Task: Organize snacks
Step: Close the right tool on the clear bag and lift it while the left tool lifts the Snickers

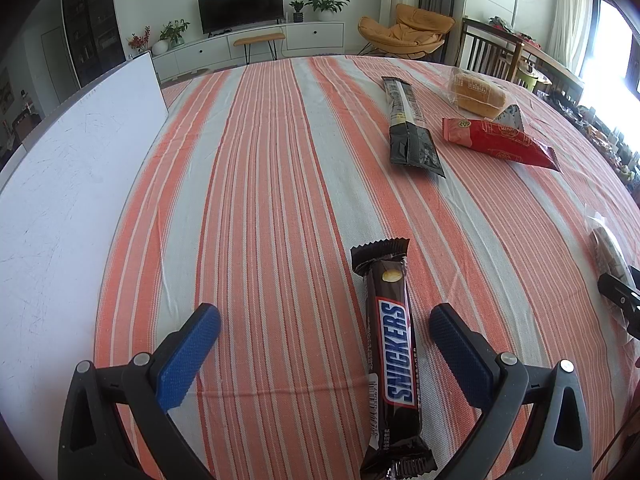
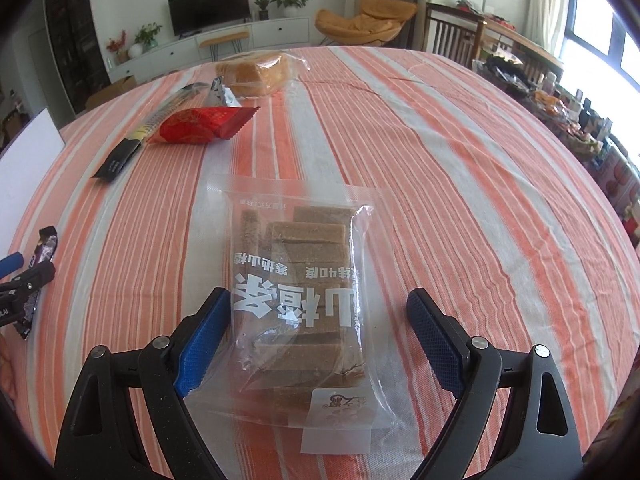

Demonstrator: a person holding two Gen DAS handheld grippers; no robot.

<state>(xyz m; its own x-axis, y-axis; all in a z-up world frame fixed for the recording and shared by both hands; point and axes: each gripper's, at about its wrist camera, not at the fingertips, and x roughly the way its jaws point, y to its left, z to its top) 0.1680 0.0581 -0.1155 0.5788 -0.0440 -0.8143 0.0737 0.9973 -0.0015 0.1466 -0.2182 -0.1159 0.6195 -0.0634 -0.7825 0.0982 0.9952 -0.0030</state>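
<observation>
Right gripper: jaws wide apart, straddling the clear pouch of brown slabs. The left pad sits just beside or touching the pouch's edge; the right pad stands clear of it. Nothing is clamped. The pouch lies flat on the striped cloth, printed face up, its sealed end nearest the camera.

Left gripper: jaws likewise apart, with the Snickers lying lengthwise between them, nearer the right pad and touching neither. Not held.

Further out, on the far side of the cloth: black packet, red packet, wrapped bread, and a small silver wrapper between bread and red packet. A white board lies along the table's left edge.

Handling assessment, pouch: probably light to moderate; the film looks slick and loose, the slabs stiff but liable to crack or shift. Best taken across the packed middle, where the contents give the pads something firm, not by the empty sealed margins, which would likely fold and slip.

Snickers: light, firm, glossy wrapper; grip across the middle of the bar, not the crimped ends.
</observation>
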